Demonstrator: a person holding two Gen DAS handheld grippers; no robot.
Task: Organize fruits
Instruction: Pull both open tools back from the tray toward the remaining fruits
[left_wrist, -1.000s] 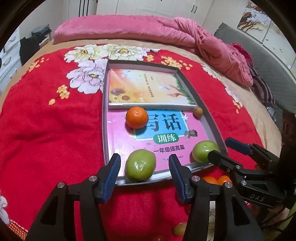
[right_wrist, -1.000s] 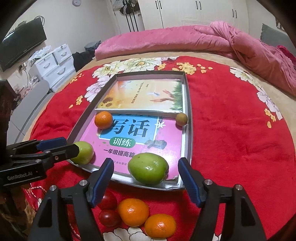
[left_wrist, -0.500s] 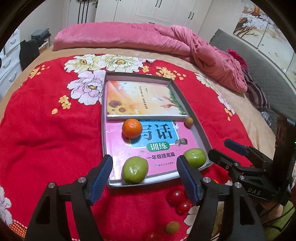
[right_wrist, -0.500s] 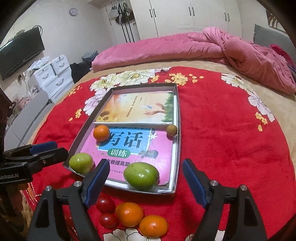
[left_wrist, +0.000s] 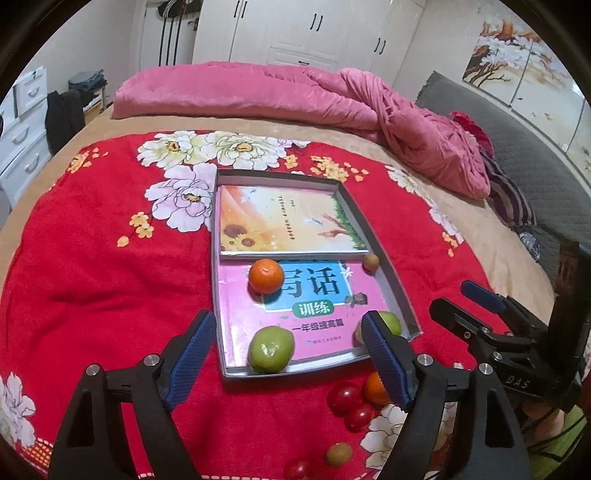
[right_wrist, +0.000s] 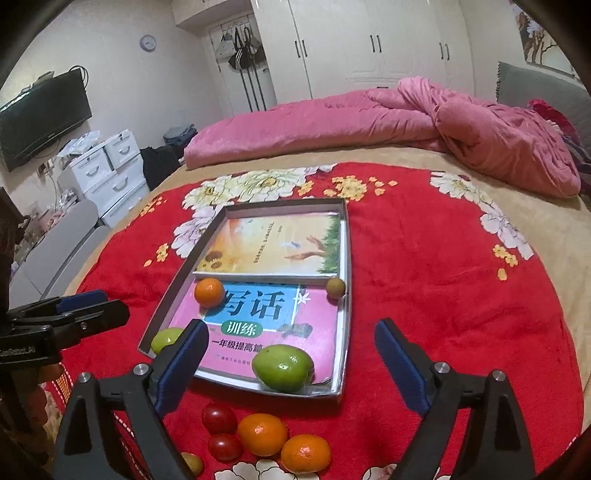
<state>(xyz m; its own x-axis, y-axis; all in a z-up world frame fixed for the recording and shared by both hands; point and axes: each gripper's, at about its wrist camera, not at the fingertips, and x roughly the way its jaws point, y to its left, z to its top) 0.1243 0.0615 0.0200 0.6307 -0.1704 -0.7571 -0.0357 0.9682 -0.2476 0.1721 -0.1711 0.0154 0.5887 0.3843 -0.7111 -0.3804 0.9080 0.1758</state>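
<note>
Two big green round fruits are kept at the near edge of the shallow grey tray (left_wrist: 395, 291). One green fruit (left_wrist: 271, 349) is seen just ahead of the left hand-held gripper (left_wrist: 288, 354), the other green fruit (right_wrist: 284, 367) just ahead of the right hand-held gripper (right_wrist: 291, 365). Both grippers' jaws have just been opening; they are wide apart and nothing is held. Farther ahead, a small orange mandarin (left_wrist: 265, 276) is laid on the pink book (left_wrist: 314, 317). Loose orange mandarins (right_wrist: 262, 434) and red cherry tomatoes (right_wrist: 218, 418) are left on the red flowered blanket (left_wrist: 92, 280), below the right gripper.
</note>
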